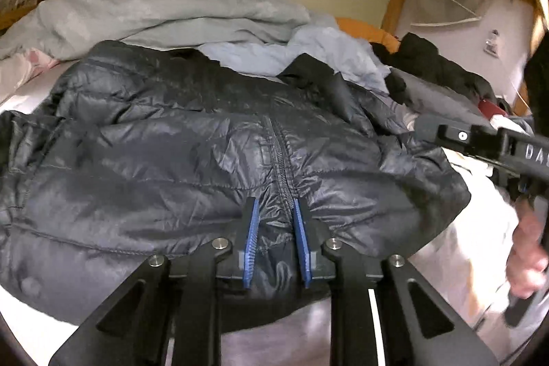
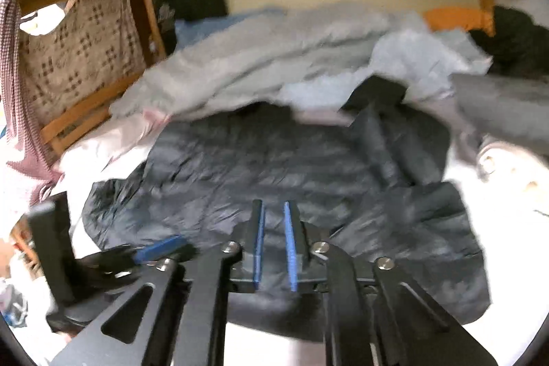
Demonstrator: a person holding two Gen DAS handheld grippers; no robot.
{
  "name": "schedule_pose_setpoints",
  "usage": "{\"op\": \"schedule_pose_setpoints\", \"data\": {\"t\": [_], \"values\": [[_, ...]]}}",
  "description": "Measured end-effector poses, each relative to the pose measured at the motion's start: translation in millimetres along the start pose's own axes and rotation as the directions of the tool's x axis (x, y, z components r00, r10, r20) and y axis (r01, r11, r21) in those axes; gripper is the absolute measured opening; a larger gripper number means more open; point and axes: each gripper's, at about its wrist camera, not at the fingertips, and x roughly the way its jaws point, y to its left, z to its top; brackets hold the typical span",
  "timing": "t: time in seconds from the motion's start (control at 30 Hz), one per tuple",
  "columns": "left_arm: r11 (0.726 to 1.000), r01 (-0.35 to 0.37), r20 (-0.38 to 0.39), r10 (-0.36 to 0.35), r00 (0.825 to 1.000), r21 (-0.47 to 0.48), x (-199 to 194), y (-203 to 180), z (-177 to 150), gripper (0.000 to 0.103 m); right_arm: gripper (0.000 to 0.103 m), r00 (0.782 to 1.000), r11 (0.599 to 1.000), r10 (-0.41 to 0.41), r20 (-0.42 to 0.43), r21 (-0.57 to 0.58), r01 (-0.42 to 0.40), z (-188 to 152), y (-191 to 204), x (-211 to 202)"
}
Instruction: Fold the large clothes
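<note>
Straight ahead of my left gripper (image 1: pixel 274 211) the dark puffer jacket (image 1: pixel 171 153) lies spread on the white bed surface (image 1: pixel 480 228), zip running up from between my blue pads. Those pads sit close together on a bunched fold of the hem; I read it as pinching the fabric, though the lower hem disappears under the gripper's frame. Off to its right my other tool cuts in, blurred, with my hand (image 1: pixel 526 252) wrapped round its handle. Over on my right gripper (image 2: pixel 274 211) the pads stand nearly together above the jacket (image 2: pixel 274 167); the view is smeared, and I can't make out cloth between them. Beyond the jacket, a heap of pale grey-blue bedding (image 1: pixel 171 9) hides the collar end. The jacket's left sleeve runs out of view.
</note>
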Motion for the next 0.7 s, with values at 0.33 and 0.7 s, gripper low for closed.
{"op": "schedule_pose_setpoints", "data": {"t": [0.33,0.7], "values": [[1.000,0.009,-0.060,-0.010,0.998,-0.016,11.2,6.2,-11.9,0.020,0.008,0.947,0.988,0.152,-0.283,0.064,-0.140,8.0,29.1,110.4],[0.997,0.037,-0.065,-0.041,0.997,-0.065,12.7,13.3,-10.9,0.020,0.008,0.938,0.986,0.117,-0.326,0.151,-0.071,18.5,3.1,181.2]]}}
